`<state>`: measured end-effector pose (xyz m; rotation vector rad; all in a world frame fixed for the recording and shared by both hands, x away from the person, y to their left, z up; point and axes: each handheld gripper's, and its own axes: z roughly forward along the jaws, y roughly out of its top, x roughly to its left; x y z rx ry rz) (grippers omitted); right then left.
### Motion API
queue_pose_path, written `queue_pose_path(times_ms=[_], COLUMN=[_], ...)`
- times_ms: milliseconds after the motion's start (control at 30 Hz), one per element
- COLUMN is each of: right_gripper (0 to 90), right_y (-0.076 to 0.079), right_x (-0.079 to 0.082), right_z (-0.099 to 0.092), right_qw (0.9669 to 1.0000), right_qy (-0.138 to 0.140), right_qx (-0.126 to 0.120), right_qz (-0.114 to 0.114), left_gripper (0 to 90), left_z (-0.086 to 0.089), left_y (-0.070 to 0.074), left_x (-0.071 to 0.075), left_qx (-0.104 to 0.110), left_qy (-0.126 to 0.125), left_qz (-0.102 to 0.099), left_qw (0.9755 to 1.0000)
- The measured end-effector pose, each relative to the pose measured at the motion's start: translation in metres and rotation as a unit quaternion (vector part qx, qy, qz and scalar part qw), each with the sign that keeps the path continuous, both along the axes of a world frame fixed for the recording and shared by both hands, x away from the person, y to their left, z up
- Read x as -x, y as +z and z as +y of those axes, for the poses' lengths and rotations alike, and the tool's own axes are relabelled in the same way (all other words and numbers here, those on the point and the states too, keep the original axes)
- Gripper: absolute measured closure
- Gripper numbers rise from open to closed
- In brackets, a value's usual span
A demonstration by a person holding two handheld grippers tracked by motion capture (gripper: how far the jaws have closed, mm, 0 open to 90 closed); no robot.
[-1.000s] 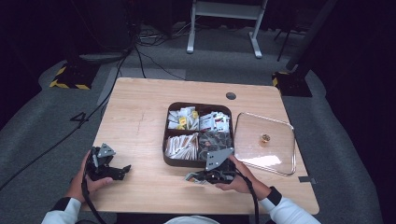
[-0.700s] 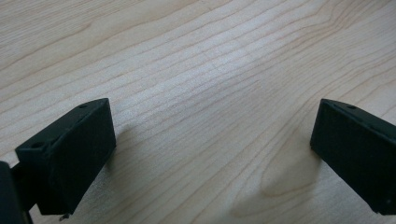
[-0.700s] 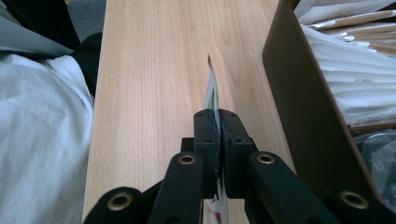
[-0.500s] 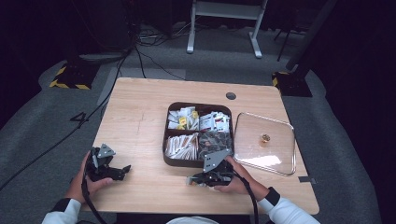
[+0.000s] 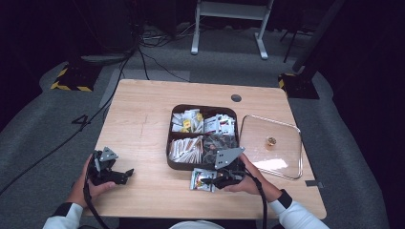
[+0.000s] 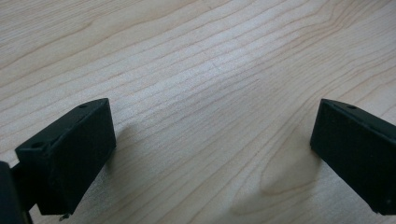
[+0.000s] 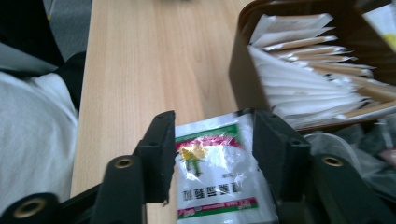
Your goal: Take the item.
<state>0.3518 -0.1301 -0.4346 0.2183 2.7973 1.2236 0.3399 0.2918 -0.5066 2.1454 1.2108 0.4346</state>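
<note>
Four compartments in the brown box (image 5: 170, 138) — each stuffed with packets (image 5: 185, 148).

We are looking at a wooden table (image 5: 143, 114).
A brown compartment box (image 5: 169, 143), glass lid (image 5: 286, 138) and packet (image 5: 200, 180) are lying toward its near right edge.

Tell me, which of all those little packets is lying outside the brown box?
The white sachet with green and red print, flat on the wooden table between the right gripper jaws. All the others sit inside the compartment box.
</note>
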Motion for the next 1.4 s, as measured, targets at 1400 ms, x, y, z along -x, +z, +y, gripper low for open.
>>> queue_pose_path(times_ms=[1400], right_gripper=[27.8], right_y=[0.022], right_x=[-0.056], right_z=[-0.095], right_qw=[0.9743], right_qy=[-0.213], right_qx=[-0.036], right_qz=[-0.063], left_gripper=[0.3], left_z=[0.000], left_y=[0.000], left_x=[0.000], left_qx=[0.000], left_qy=[0.000], left_qz=[0.000], left_qw=[1.0000])
